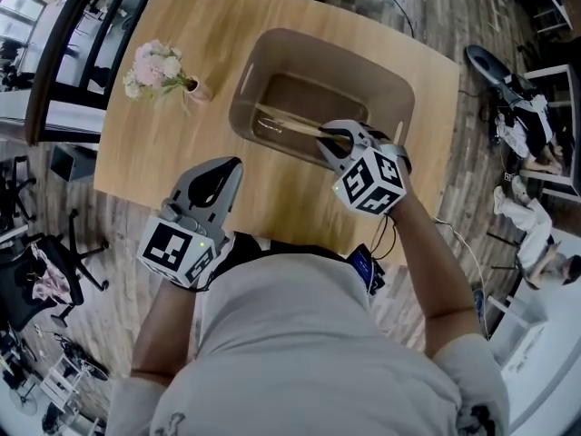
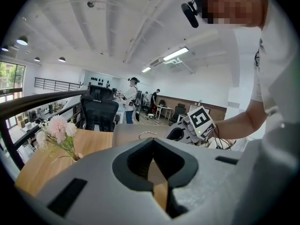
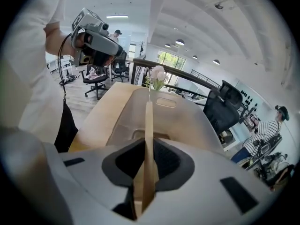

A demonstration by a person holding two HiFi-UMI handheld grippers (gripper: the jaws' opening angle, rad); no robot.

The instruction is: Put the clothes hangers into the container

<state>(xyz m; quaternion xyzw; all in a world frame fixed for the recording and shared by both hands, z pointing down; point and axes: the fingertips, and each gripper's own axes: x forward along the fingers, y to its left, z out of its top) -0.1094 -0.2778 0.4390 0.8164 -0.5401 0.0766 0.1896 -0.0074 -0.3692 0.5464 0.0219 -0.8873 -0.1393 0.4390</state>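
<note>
My right tongs (image 1: 331,140) clamped on hanger (image 1: 286,124), long axis toward 9 o'clock, over container (image 1: 272,44) opening. My left tongs (image 1: 227,166) closed, empty, 7 o'clock, farther off.

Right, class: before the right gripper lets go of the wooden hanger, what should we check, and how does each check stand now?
1. right gripper shut on the hanger: ok.
2. Hanger inside the rim of the container: ok.
3. Hanger's far end resting on the container floor: cannot tell.
4. left gripper shut, empty, outside the container: ok.
5. flowers standing apart from the container: ok.
</note>
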